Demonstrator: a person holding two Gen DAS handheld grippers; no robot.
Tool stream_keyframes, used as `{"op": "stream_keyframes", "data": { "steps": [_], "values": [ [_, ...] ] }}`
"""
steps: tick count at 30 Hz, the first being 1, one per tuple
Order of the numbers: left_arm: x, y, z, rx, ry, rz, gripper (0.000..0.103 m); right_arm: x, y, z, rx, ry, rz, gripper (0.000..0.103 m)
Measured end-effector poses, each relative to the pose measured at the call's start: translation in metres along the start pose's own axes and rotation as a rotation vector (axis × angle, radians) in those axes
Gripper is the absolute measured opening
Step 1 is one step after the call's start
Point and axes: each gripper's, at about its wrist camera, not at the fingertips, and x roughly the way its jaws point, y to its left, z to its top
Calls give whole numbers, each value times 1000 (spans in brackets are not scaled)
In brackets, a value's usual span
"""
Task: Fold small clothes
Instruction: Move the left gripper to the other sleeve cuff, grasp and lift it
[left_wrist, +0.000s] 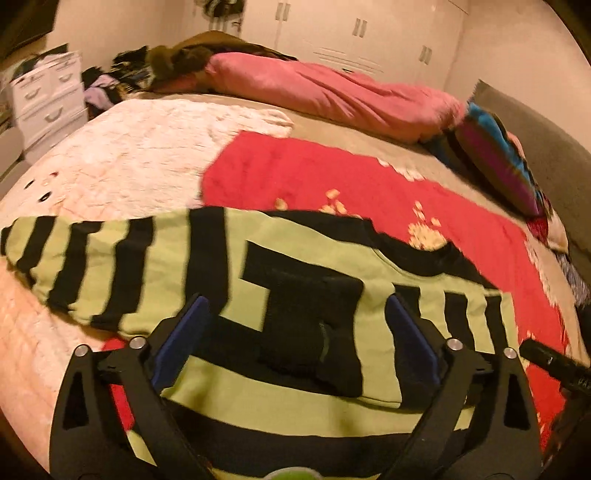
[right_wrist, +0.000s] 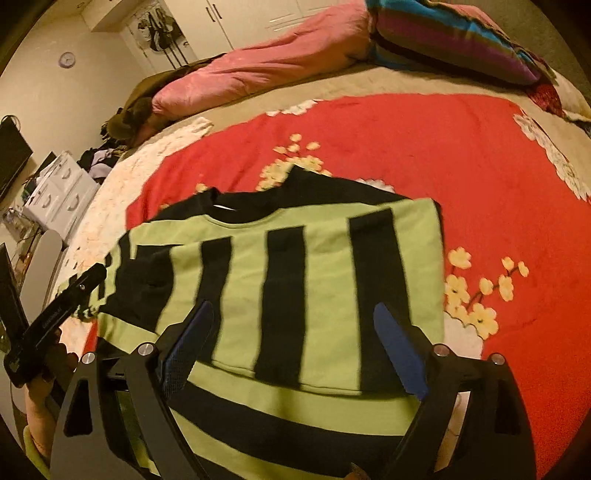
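A small green sweater with black stripes (left_wrist: 303, 269) (right_wrist: 295, 266) lies on the bed, its right sleeve folded over the body and its left sleeve (left_wrist: 74, 258) stretched out flat to the left. My left gripper (left_wrist: 297, 310) hovers just above the sweater's middle, jaws wide apart, nothing pinched between the blue pads (left_wrist: 406, 325). My right gripper (right_wrist: 295, 321) stands open above the folded right side, blue pads (right_wrist: 399, 347) clear of the cloth. The other gripper's black body (right_wrist: 55, 314) and a hand show at the left edge of the right wrist view.
The bed carries a red flowered blanket (right_wrist: 406, 147) and a cream quilt (left_wrist: 129, 155). A pink duvet (left_wrist: 332, 92) and a striped pillow (left_wrist: 498, 158) lie at the far side. White drawers (left_wrist: 48, 99) and a clothes pile stand beyond the bed.
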Motion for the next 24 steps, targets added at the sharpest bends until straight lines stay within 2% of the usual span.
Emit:
{"op": "stream_keyframes", "data": {
  "steps": [9,19,24],
  "values": [
    [-33,55,19,-88,-19,30,93,-2,44,4,-53,-15,36,88],
    [-44,160,25,-281,-13,86,93,10,107,11,-153,-6,75,88],
    [-46,193,28,-270,-18,145,93,20,138,11,-202,8,94,88]
  ]
}}
